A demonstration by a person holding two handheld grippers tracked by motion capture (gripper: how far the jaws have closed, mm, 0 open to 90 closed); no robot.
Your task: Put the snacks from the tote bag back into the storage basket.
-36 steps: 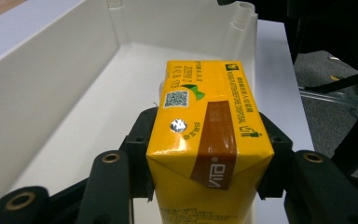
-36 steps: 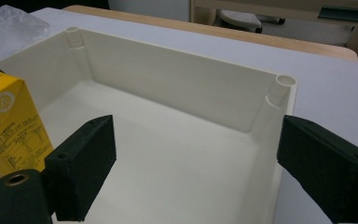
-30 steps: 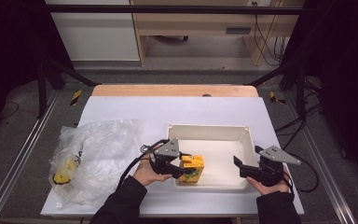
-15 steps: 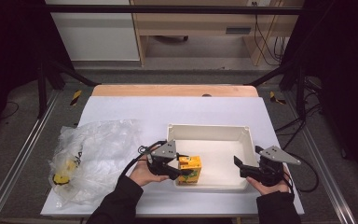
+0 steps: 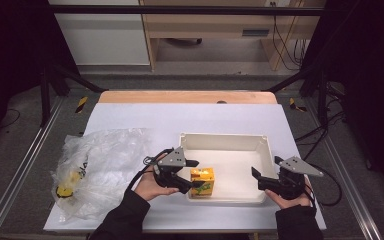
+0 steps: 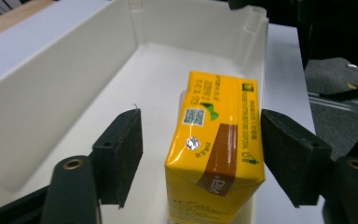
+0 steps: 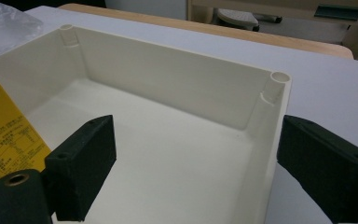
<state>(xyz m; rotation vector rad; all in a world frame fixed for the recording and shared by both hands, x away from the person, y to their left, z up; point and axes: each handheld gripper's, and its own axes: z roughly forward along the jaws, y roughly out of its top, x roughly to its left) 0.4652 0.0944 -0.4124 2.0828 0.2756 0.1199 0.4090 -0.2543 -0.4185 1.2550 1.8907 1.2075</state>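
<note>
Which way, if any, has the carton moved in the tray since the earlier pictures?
No. The carton stands in the same near-left corner of the tray, against its near wall, as before.

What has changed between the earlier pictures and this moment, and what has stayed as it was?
The left claw has just been opening and has let go of the yellow carton: its pads now stand clear on either side, with the carton standing in the near left corner of the white tray. The right claw at the tray's right end and the plastic bag on the table kept their places.
</note>
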